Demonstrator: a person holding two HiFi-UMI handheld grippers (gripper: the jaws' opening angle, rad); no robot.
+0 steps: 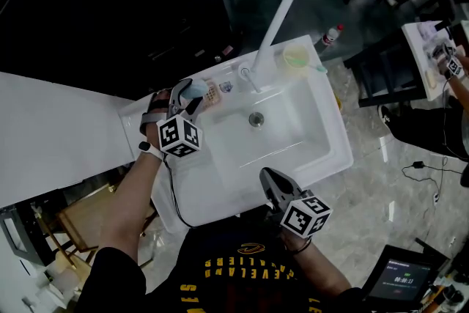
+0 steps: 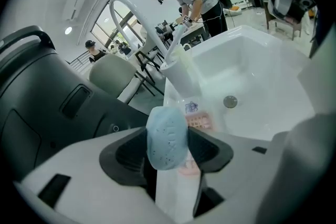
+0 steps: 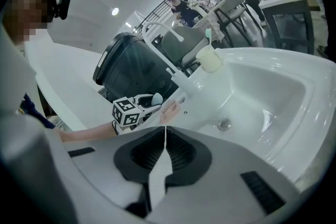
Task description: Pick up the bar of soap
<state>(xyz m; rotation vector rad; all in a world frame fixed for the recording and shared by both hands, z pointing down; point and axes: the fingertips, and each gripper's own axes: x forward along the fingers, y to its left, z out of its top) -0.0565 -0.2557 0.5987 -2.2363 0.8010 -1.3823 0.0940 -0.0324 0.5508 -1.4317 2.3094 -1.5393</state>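
Nearest to the person, the right hand-held gripper [image 1: 270, 181] hangs over the front rim of the white sink [image 1: 322, 150], with its jaws pressed together and nothing between them. A little further, on the left side, the left hand-held gripper [image 1: 192, 93] is closed on the bar of soap [image 2: 167, 136], a light blue oval bar with small dark specks that stands up between the two pads. The bar is held above the left rim of the sink, and the pink soap dish [image 2: 198, 121] lies on that rim just beyond it. In the middle of the basin is the round drain [image 1: 256, 119]. Behind it the white faucet [image 1: 275, 26] rises from the back rim, and a pale cup [image 1: 297, 57] stands near it.
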